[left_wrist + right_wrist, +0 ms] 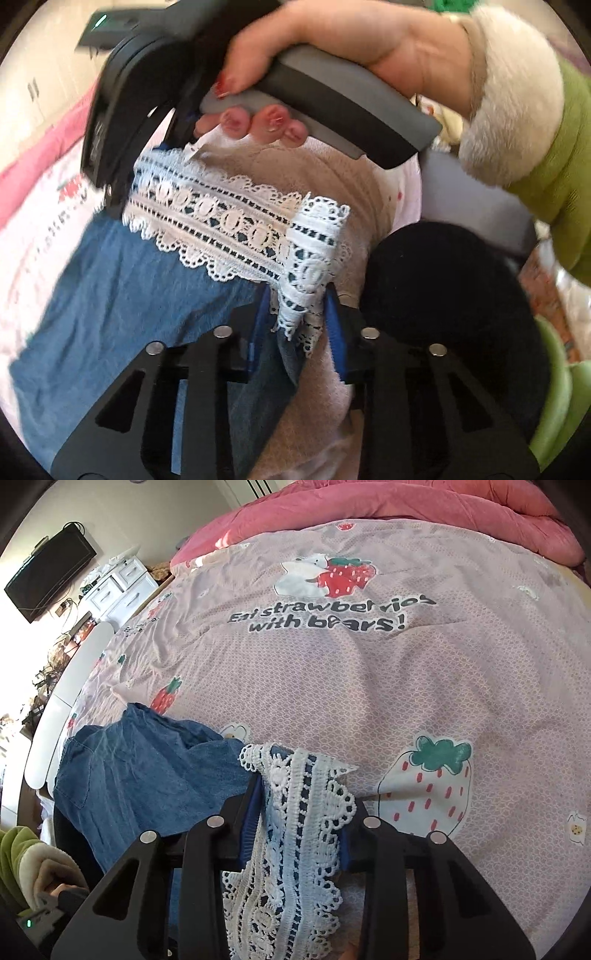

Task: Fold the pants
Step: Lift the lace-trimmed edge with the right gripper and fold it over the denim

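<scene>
Strawberry bedsheet (369, 686) carries one pants (147, 775), lace hem clamped by left gripper (295, 314) and right gripper (303, 812).

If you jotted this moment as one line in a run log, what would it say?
task: fold pants | left gripper: shut on lace hem | right gripper: shut on lace hem | denim pants: lifted over strawberry bedsheet

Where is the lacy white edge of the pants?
In both wrist views the lace trim is pinched in the jaws of both grippers, right gripper and left gripper, with the blue denim to its left, above the strawberry bedsheet.
</scene>
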Tool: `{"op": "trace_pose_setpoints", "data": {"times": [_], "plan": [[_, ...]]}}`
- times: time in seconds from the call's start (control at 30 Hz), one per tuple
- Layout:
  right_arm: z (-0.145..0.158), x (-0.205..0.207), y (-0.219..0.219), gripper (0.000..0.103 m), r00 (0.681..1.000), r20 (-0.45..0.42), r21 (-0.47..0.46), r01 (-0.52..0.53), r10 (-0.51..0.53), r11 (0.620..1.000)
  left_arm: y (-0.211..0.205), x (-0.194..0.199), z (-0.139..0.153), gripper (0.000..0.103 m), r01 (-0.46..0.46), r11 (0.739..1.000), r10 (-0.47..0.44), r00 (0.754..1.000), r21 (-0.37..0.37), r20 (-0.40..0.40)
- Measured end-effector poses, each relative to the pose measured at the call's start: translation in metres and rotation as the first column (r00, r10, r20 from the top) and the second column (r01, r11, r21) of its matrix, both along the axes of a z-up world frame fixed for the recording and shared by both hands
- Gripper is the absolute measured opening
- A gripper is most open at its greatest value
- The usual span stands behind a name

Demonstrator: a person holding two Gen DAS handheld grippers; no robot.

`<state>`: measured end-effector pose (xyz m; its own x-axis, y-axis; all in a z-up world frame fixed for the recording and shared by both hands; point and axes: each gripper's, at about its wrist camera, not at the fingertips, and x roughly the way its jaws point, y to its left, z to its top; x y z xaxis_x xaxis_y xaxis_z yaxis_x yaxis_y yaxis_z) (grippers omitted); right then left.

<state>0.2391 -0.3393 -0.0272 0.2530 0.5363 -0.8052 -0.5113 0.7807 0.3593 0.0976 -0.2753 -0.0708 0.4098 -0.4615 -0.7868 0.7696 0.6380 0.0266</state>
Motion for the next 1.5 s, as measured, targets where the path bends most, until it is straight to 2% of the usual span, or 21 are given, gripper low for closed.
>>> {"op": "trace_pose_setpoints", "data": {"times": [0.03,0.17,0.3,0.4,0.47,0.63,0.77,0.8,0.9,1.13,1.37,1.5], "plan": [[0.003,-0.001,-0.001,0.031,1.0,0.004,0.004,0.001,-0.001,1.0,0.005,0.001,0.002,0.012,-0.01,1.0,0.01,1.0,-0.029,-0.013],[0.014,-0.003,-0.001,0.03,1.0,0.015,0.019,0.002,-0.002,1.0,0.028,0.003,0.014,0.012,-0.046,0.988,0.034,0.996,-0.151,-0.077],[0.022,-0.007,0.008,0.029,1.0,0.022,0.022,0.003,-0.004,1.0,0.048,-0.006,0.022,0.01,-0.061,0.98,0.047,0.996,-0.188,-0.077],[0.029,-0.01,0.017,0.029,1.0,0.031,0.024,-0.002,0.002,1.0,0.058,-0.011,0.025,0.008,-0.089,0.97,0.066,0.992,-0.226,-0.104],[0.034,-0.012,0.028,0.029,0.999,0.039,0.018,-0.013,0.013,1.0,0.069,-0.018,0.027,0.008,-0.104,0.967,0.084,0.992,-0.231,-0.094],[0.046,-0.018,0.064,0.028,0.997,0.055,-0.015,-0.05,0.051,0.999,0.093,-0.033,0.028,0.007,-0.157,0.945,0.125,0.984,-0.286,-0.126],[0.053,-0.024,0.095,0.027,0.994,0.06,-0.037,-0.093,0.095,0.995,0.114,-0.042,0.031,0.007,-0.191,0.932,0.158,0.979,-0.307,-0.129],[0.054,-0.025,0.102,0.026,0.993,0.061,-0.042,-0.098,0.1,0.994,0.118,-0.034,0.028,0.007,-0.201,0.928,0.166,0.977,-0.313,-0.133],[0.056,-0.027,0.13,0.026,0.99,0.057,-0.056,-0.123,0.126,0.991,0.149,-0.04,0.03,0.007,-0.244,0.91,0.207,0.968,-0.335,-0.144],[0.049,-0.028,0.19,0.024,0.981,0.031,-0.105,-0.185,0.189,0.977,0.189,-0.047,0.022,0.007,-0.33,0.879,0.288,0.943,-0.345,-0.168],[0.045,-0.035,0.239,0.024,0.969,0.024,-0.12,-0.241,0.245,0.963,0.212,-0.055,0.024,0.007,-0.383,0.847,0.339,0.923,-0.369,-0.18],[0.039,-0.043,0.264,0.024,0.959,0.04,-0.191,-0.268,0.28,0.944,0.222,-0.06,0.015,0.007,-0.425,0.825,0.364,0.904,-0.373,-0.224]]}}
